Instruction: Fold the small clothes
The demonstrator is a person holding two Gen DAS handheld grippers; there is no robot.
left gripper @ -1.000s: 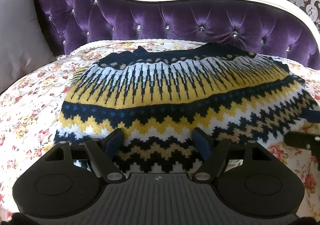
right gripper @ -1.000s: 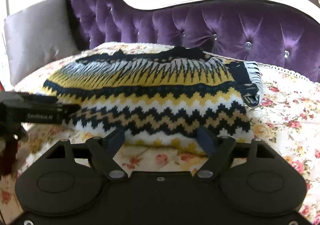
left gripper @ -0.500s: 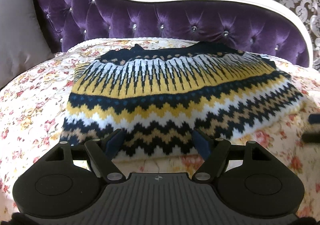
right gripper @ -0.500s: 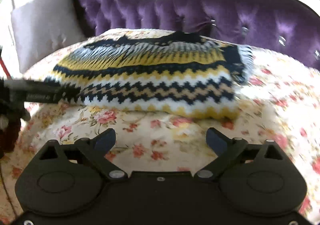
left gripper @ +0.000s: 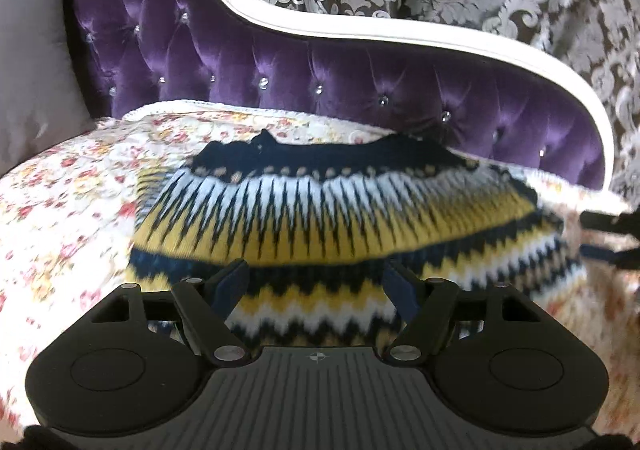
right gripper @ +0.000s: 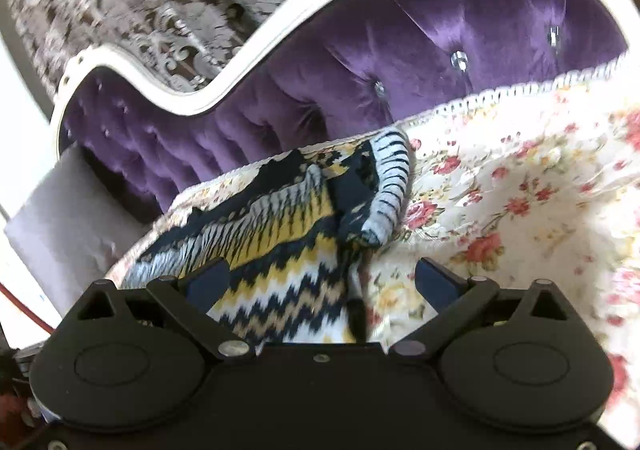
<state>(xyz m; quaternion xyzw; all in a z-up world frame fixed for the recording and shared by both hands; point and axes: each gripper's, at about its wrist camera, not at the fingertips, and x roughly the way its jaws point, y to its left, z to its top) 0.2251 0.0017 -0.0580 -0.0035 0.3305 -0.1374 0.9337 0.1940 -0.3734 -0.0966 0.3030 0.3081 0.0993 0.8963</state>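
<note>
Folded zigzag sweater (left gripper: 340, 226) lying at 12 o'clock off left gripper (left gripper: 316, 286), part-open, empty; right gripper (right gripper: 324, 282) opening wide, gripping nothing.

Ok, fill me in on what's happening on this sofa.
A person with tongs in each hand is folding a patterned knit sweater on the floral cover of a purple sofa. The left tongs stand open over its near edge, gripping nothing. The right tongs are opening at the sweater's right end, also gripping nothing.
</note>
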